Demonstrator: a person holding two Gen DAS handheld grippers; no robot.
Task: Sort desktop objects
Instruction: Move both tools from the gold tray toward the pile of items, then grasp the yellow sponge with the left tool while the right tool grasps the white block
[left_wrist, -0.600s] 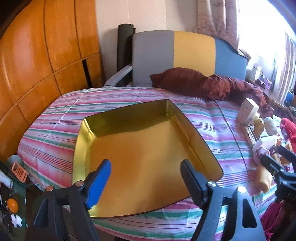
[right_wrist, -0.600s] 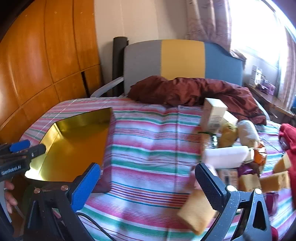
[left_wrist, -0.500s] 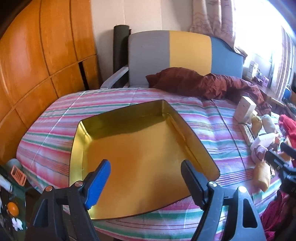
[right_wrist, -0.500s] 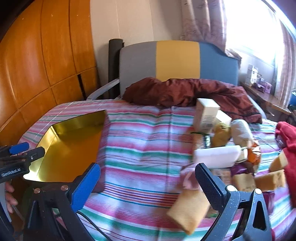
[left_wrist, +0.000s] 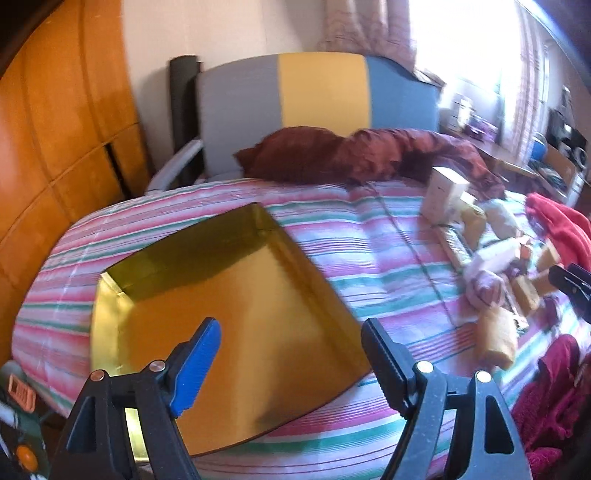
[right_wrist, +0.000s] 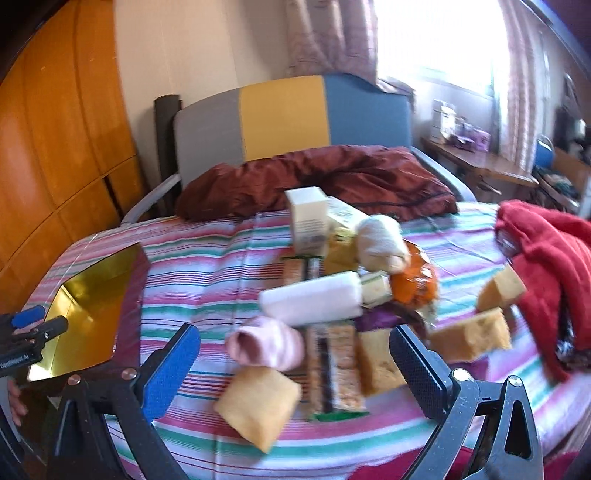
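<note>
Tray first, left wrist view: the shallow gold-coloured metal tray (left_wrist: 236, 317) lies empty on the striped bedspread (left_wrist: 369, 266), directly beyond the left hand-held gripper (left_wrist: 290, 354), whose jaws stand wide apart with nothing between them. The heap of small objects lies well right of the tray. The tray looks stiff, light and slick; its raised rim is the likely hold.

Right wrist view: the right hand-held gripper (right_wrist: 293, 360) is fully spread and holds nothing; it hangs over the heap, well right of the tray (right_wrist: 88, 314). Nearest it lie a yellow sponge block (right_wrist: 258, 402), a rolled pink cloth (right_wrist: 266, 345) and a long wrapped snack bar (right_wrist: 332, 373); beyond them a white cylindrical roll (right_wrist: 312, 301). Sponge and cloth should be light and compressible, best pinched across the middle. The wrapper may be slippery; grip its narrow width.
</note>
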